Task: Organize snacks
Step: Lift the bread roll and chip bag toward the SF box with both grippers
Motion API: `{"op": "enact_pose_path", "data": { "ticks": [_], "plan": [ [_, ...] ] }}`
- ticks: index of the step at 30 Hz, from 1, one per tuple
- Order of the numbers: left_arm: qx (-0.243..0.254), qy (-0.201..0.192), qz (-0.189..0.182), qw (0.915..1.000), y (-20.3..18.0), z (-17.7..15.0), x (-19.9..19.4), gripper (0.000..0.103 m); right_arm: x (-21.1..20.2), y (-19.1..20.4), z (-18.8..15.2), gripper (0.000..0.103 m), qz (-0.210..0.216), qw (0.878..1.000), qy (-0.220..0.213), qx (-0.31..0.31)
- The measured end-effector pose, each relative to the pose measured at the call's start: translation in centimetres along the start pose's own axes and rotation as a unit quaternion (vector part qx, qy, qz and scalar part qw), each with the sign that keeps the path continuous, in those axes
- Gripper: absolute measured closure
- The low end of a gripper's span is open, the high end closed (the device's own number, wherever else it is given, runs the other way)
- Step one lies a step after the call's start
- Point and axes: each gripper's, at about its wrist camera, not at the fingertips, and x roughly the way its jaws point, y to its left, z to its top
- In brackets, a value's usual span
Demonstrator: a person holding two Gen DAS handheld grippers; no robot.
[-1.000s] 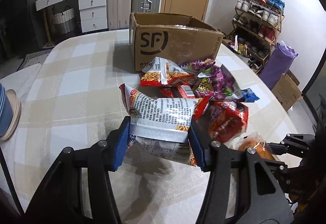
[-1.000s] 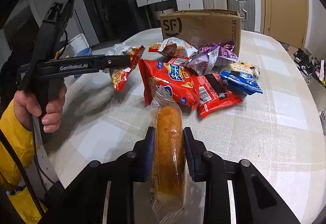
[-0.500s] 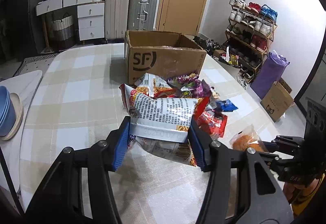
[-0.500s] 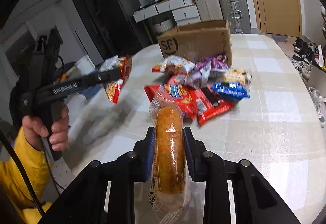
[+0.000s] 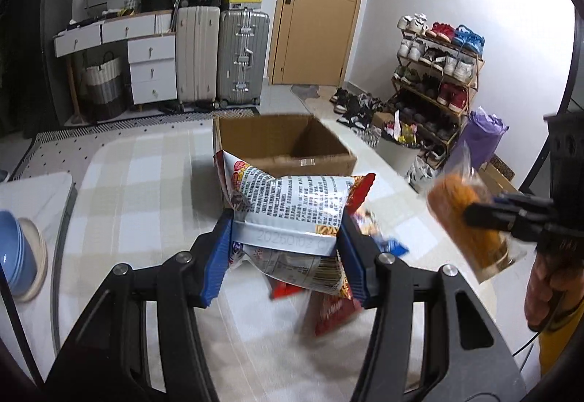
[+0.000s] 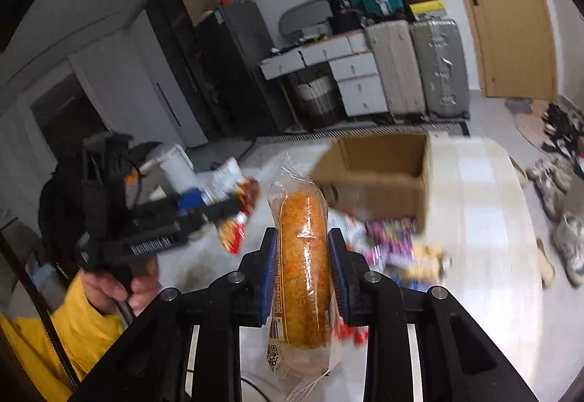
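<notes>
Inside, bare cardboard box (image 5: 277,142).

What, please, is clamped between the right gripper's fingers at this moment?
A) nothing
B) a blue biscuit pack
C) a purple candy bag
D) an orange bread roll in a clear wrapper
D: in the right wrist view the right gripper pinches the orange bread roll in its clear wrapper.

A checked-cloth table (image 5: 146,205) carries an open cardboard box (image 5: 281,142) ahead of the grippers and blurred snack packets (image 6: 394,241) just below them, bowls (image 5: 16,256) far left.
</notes>
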Motion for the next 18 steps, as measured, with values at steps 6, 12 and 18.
{"op": "enact_pose_path", "data": {
  "ticks": [6, 12, 18],
  "plan": [
    [0.003, -0.005, -0.007, 1.0, 0.4, 5.5, 1.4, 0.052, 3.3, -1.4, 6.5, 0.076, 0.017, 1.0, 0.007, 0.005],
    [-0.006, 0.01, -0.012, 0.9999, 1.1, 11.6, 5.7, 0.052, 9.2, -5.4, 11.9, 0.076, 0.016, 0.998, 0.027, 0.047],
    [0.0, 0.032, 0.007, 0.9995, 1.7, 15.6, 11.8, 0.052, 15.5, -10.4, 14.2, 0.076, -0.001, 0.994, 0.06, 0.088]
  ]
}}
